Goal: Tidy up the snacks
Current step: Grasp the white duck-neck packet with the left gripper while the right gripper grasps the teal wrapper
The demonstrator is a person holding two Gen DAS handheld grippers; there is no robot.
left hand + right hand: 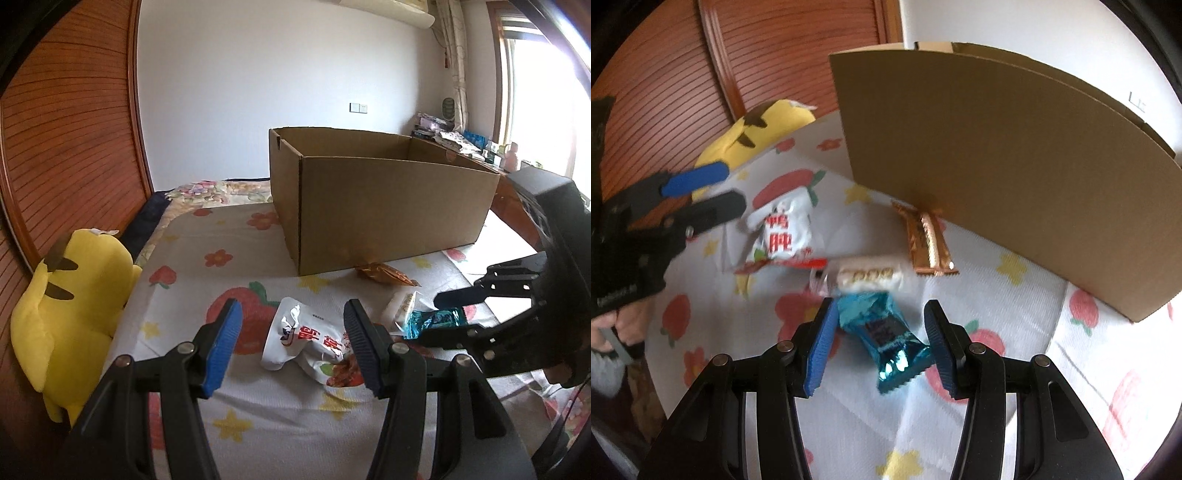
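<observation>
Right tongs (877,347) spread around the teal snack packet (886,339), long axis running diagonally between the pads, nearer than the spread left tongs (293,347) over the white pouch (310,343).

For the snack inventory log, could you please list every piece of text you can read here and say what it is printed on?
"鸭肫": red characters on the crumpled white snack pouch.
Teal foil snack packet between the right hand-held gripper fingers: dark label, too blurred to read.
White wrapped snack bar: gold lettering, blurred.
Copper-gold foil packet: unreadable.
Brown cardboard box: a small mark, illegible.
</observation>
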